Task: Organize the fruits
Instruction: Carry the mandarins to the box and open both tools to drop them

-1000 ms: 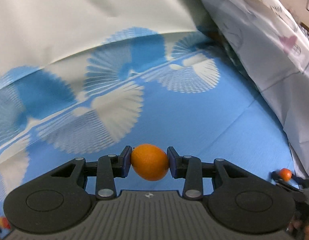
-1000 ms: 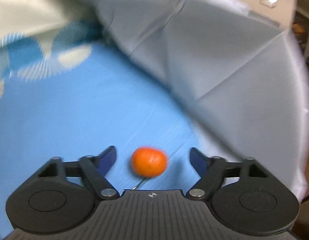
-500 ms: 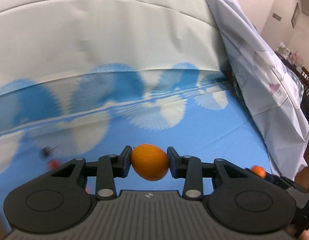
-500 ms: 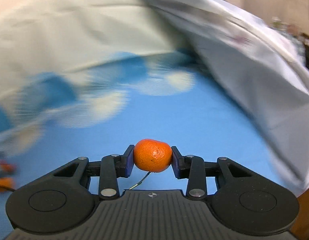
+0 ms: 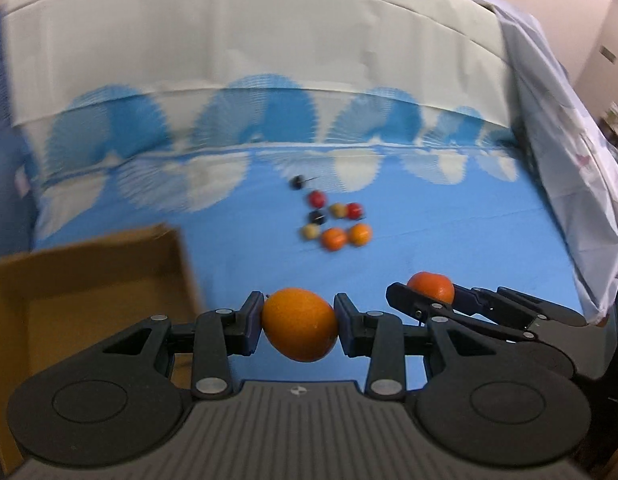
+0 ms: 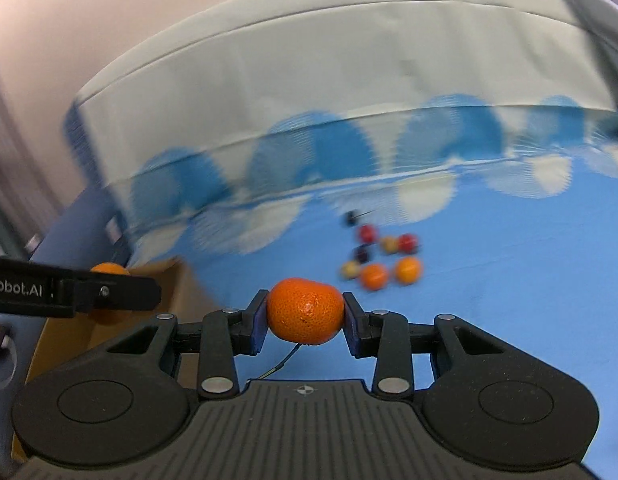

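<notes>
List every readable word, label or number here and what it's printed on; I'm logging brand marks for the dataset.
"Robot.AI" on the side of the left gripper, seen in the right wrist view; its start may be cut off by the frame edge.
No other readable text; the cardboard box shows none.

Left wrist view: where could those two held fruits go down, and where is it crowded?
The cardboard box at lower left shows a bare floor. Bare blue cloth lies between the small fruit cluster and the grey sheet. The cluster itself is crowded. Left gripper holds an orange; right gripper a mandarin.
</notes>
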A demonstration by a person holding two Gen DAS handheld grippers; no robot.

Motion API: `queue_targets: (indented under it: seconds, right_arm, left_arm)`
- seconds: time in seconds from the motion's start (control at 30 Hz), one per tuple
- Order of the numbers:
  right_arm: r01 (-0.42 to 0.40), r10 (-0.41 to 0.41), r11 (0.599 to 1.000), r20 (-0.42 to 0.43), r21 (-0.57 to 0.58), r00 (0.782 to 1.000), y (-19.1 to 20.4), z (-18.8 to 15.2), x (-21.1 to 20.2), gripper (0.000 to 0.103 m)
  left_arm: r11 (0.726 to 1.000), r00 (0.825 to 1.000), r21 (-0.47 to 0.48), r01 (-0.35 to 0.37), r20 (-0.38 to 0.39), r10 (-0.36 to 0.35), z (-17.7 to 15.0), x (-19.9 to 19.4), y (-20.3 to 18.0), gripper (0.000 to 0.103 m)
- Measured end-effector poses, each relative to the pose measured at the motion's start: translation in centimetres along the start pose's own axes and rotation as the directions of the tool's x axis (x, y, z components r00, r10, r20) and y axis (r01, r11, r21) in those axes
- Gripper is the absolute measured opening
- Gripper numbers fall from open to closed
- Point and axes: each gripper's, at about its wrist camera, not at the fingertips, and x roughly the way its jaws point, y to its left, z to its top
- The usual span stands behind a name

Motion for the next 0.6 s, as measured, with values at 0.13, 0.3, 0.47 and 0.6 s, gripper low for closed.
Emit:
queue_targets:
  seconds: [0.13,0.3,0.47,0.6]
  right_arm:
    - [-0.043,0.043,0.997,0.001,-0.060,0.999,4.5,-1.9,-0.1,0.039]
    - [-0.098,0.100,0.984,0.011,-0.148,0.995,8.7,-5.1,-0.8,0.039]
    - [-0.156,0.160,0.970,0.006,-0.184,0.987,11.6,-8.4,-2.4,0.039]
    - [-0.170,0.175,0.961,0.004,-0.217,0.985,13.4,-10.4,-3.7,0.039]
  left_arm:
    - [0.998,0.998,-0.049,-0.050,0.021,0.051,-3.8,-2.3,3.2,0.042]
    - [0.987,0.988,-0.118,-0.109,0.098,0.120,-8.5,-5.5,5.9,0.042]
    - [0.966,0.969,-0.203,-0.163,0.152,0.196,-13.3,-8.4,7.6,0.042]
    - [0.941,0.960,-0.273,-0.203,0.135,0.246,-15.7,-10.3,8.8,0.042]
